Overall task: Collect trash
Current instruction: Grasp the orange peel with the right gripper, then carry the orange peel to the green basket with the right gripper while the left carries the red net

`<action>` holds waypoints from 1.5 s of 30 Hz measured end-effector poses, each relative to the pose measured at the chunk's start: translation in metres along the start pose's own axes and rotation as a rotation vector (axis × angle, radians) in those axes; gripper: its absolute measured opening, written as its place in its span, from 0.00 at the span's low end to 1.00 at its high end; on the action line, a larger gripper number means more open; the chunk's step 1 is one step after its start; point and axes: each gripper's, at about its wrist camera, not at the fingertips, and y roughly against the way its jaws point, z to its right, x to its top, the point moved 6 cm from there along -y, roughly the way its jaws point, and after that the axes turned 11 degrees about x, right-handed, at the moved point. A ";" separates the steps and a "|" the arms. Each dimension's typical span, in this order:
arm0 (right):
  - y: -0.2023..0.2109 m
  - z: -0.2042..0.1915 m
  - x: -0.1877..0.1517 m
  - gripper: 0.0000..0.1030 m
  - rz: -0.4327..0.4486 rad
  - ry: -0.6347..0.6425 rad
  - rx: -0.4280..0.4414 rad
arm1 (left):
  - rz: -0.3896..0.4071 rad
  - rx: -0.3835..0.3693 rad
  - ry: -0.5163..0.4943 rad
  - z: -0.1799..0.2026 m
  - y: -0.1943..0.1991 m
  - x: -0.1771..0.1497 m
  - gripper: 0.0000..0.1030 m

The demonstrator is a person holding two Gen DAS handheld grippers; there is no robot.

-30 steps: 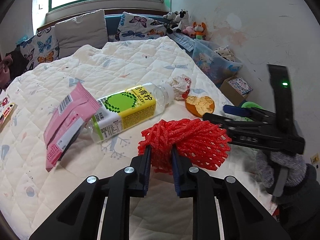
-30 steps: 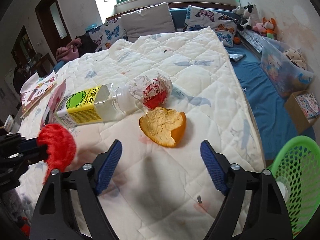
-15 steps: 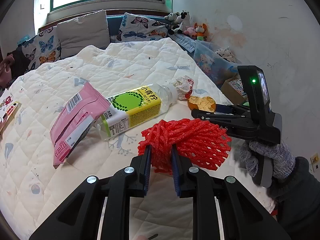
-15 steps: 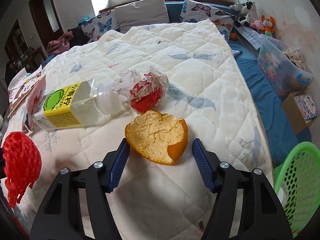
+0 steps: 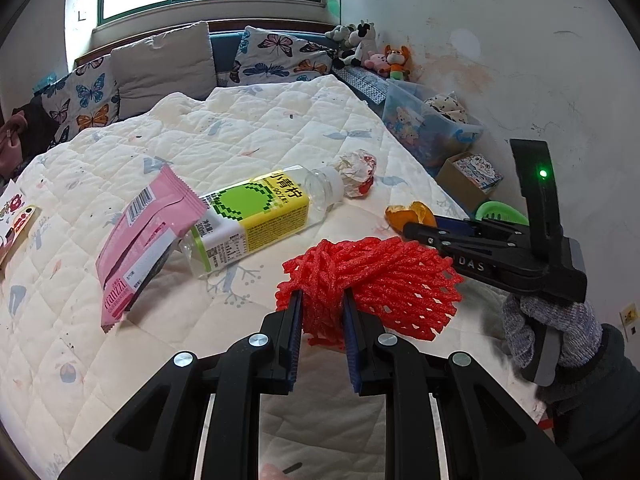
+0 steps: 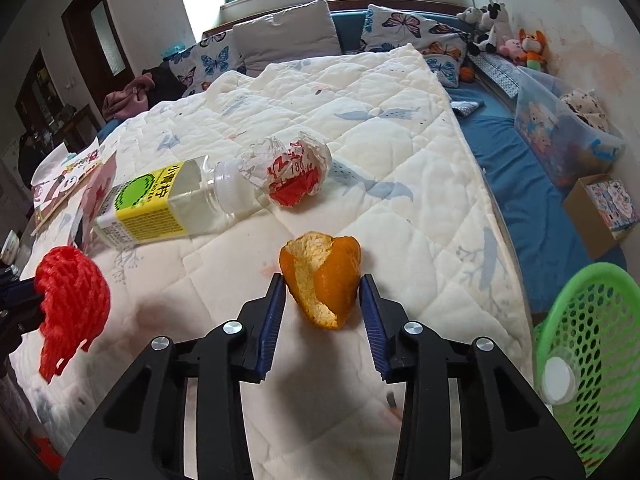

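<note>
Squeezing crinkly red foam netting (image 5: 372, 280), left fingers (image 5: 295, 320); right fingers (image 6: 275, 312) seemingly pinching curled orange peel (image 6: 322, 276).

The right gripper (image 6: 322, 286) squeezes a folded orange peel (image 6: 322, 276) between its blue pads above the quilted bedspread (image 6: 400, 184), with a lying plastic bottle (image 6: 168, 204), a crumpled wrapper (image 6: 292, 178), a red foam net (image 6: 70, 300) and a green basket (image 6: 588, 344) around.
</note>
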 end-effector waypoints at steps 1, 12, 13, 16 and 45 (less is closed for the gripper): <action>0.005 0.000 -0.003 0.37 0.002 -0.005 0.008 | 0.000 -0.001 -0.002 0.002 0.001 0.000 0.18; 0.061 -0.001 -0.041 0.35 0.051 -0.026 0.020 | 0.008 -0.040 -0.032 0.032 0.009 0.000 0.18; 0.067 -0.001 -0.045 0.35 0.058 -0.027 0.021 | 0.012 -0.043 -0.036 0.036 0.011 0.000 0.18; 0.084 0.002 -0.056 0.35 0.078 -0.044 0.018 | 0.016 -0.056 -0.050 0.048 0.013 0.002 0.18; 0.200 0.149 -0.144 0.37 0.174 -0.296 -0.214 | -0.005 -0.163 -0.279 0.230 -0.007 0.037 0.18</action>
